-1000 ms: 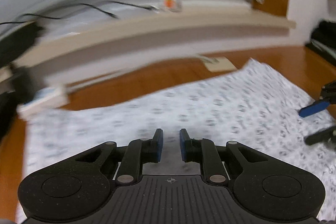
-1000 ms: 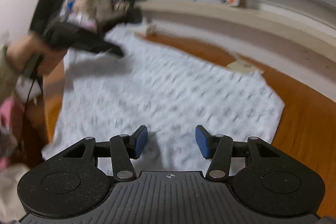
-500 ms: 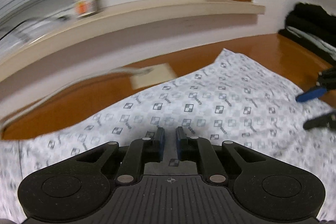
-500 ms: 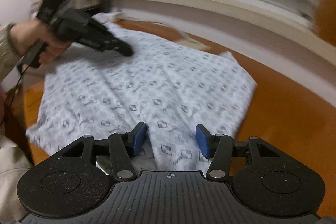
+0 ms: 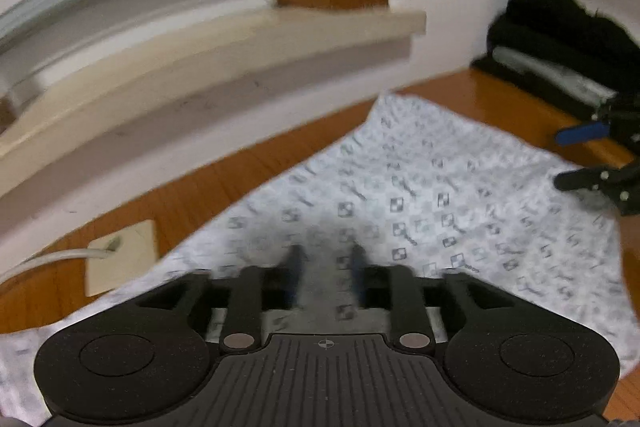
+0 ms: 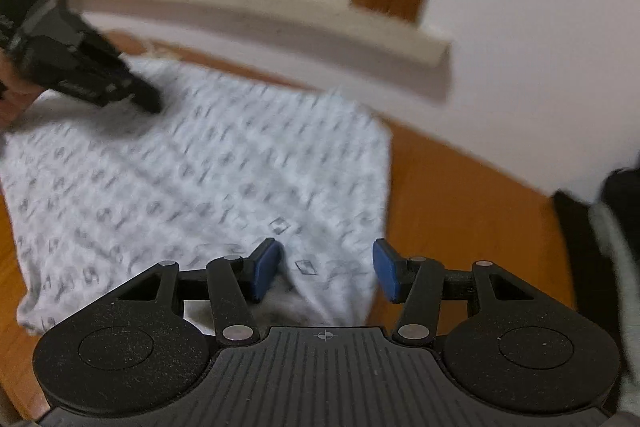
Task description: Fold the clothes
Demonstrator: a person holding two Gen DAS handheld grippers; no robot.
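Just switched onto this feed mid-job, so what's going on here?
A person is folding a white patterned garment spread flat on a wooden table, with a handheld gripper in each hand. The left gripper hangs over the cloth; its jaws have just been opening, and nothing looks pinched between them. The right gripper is open near the garment's edge, with cloth under its fingers but not clamped. Both views are blurred. A dark pile of clothes sits at the table's far corner.
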